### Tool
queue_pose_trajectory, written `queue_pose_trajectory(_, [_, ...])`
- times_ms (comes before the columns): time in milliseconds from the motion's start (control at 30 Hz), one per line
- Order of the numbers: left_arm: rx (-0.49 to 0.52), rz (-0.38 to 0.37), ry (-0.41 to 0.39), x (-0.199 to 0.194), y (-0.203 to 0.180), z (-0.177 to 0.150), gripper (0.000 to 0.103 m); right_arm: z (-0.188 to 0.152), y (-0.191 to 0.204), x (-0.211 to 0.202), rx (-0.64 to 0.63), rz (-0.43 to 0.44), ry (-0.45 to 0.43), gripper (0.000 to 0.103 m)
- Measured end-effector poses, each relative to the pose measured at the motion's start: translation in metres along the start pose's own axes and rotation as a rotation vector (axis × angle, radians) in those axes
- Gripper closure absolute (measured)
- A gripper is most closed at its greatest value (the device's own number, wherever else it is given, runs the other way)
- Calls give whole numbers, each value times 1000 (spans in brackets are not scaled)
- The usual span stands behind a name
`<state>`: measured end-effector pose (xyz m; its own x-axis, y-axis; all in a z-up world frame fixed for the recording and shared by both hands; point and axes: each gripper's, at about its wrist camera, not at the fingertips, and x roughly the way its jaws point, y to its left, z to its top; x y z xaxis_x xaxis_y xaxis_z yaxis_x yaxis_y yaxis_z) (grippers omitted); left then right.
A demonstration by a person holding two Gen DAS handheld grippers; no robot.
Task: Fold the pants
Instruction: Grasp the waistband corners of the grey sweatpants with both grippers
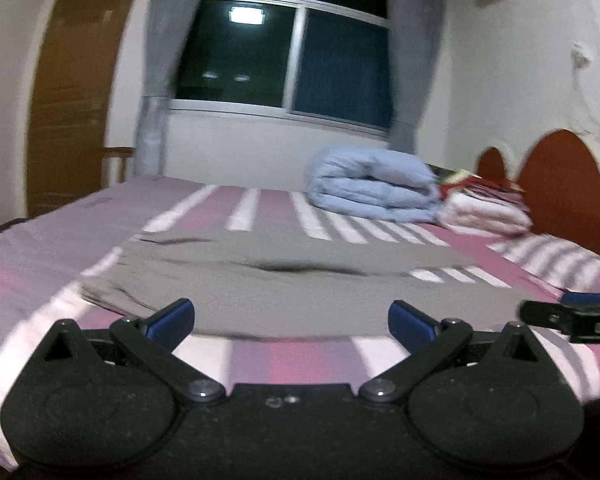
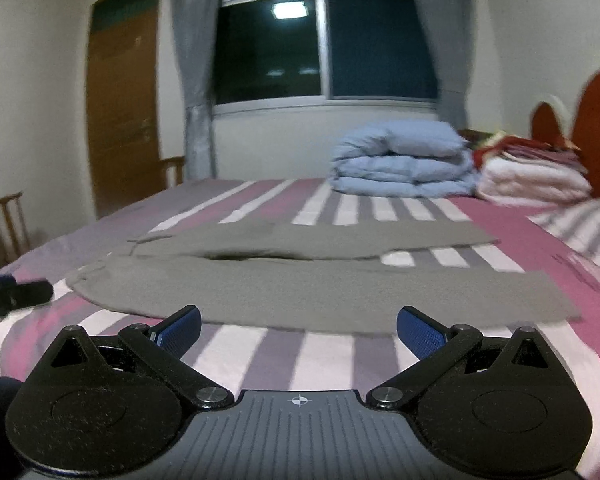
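Note:
Grey pants (image 1: pixel 284 280) lie flat on the striped bed (image 1: pixel 300 360), waist to the left, two legs running to the right. My left gripper (image 1: pixel 291 318) is open and empty, just short of the near leg's edge. My right gripper (image 2: pixel 299 326) is open and empty, just short of the near leg (image 2: pixel 320 292) further right, by the hem end. The far leg (image 2: pixel 300 240) lies behind, slightly parted. The right gripper shows at the left wrist view's right edge (image 1: pixel 576 316); the left gripper shows at the right wrist view's left edge (image 2: pixel 12 294).
A folded light-blue duvet (image 2: pixel 404 160) and stacked pink and red bedding (image 2: pixel 532 176) sit at the far right of the bed by the red headboard (image 1: pixel 560 184). A window with grey curtains (image 2: pixel 320 40), a wooden door (image 2: pixel 124 92) and chairs (image 2: pixel 8 220) stand behind.

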<state>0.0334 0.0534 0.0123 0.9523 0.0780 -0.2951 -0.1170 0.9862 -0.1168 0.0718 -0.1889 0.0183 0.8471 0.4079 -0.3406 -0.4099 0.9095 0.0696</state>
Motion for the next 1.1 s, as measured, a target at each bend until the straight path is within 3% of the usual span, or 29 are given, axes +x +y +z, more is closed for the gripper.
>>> queue_pose_trajectory(67, [10,42,56,21,21,11,6,14,4,19,-20,47,3,0])
queue_pose_trajectory(167, [52,18,114,50,51,26,6,38,8,57,-37,108,30,0])
queue_pose_trajectory(267, [92,87,81,73,77,44,6,64,10,96,-68,155,29,0])
queue_pose_trajectory(333, [131,116,102,96,94,59,6,80,9,125,-60,180,34,0])
queue_pose_trajectory(467, [193,71,125,160,136,90,7,109,12,207,-129,214,153,0])
queue_pose_trajectory(600, [215,16,196,240,174,104,20,132,6,281,-160,239,159,0])
queue_pose_trajectory(800, [151,31,297,360,230,105,26,142,2,400,-184,270,193,1])
queue_pose_trajectory(900, [152,45,374,413,252,102,29,141,-4,455,-215,289,238,30])
queue_pose_trajectory(1000, [234,76,427,443,262,96,27,140,-11,503,-229,307,274,32])
queue_pose_trajectory(1100, [223,38,435,454,275,95,24,141,-11,535,-265,323,291,32])
